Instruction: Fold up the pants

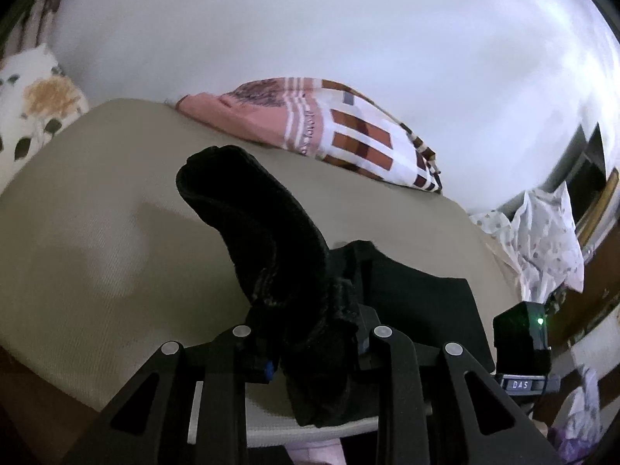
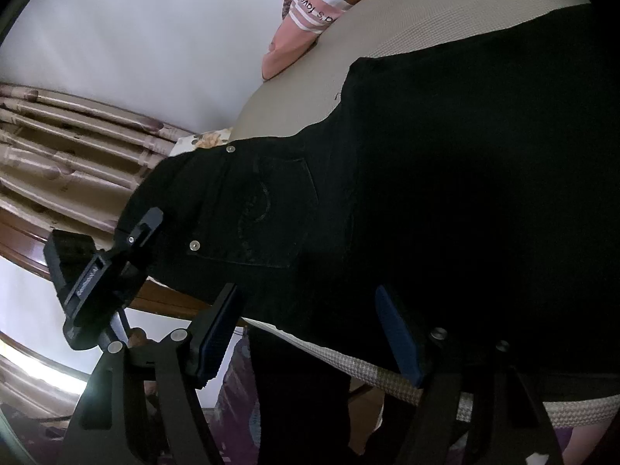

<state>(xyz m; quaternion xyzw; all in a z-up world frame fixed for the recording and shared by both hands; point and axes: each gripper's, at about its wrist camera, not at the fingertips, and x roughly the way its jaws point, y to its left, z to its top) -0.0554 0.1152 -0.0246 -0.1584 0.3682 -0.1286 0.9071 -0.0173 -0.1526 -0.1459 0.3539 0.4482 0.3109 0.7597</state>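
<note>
The left gripper [image 1: 310, 352] has its fingers clamped tight on a bunched fold of the black pants [image 1: 267, 232], which stick up off the beige mattress [image 1: 77, 240]. The right gripper [image 2: 310, 333] is spread wide with nothing in it, its blue pads [image 2: 399, 341] hovering over the pants' waist end near the mattress edge. A little black box beside the left gripper has a tag [image 1: 520, 384] reading "DAS". The pink striped pillow [image 1: 329, 124] has lettering, maybe "favor..." — too blurry to be sure.
</note>
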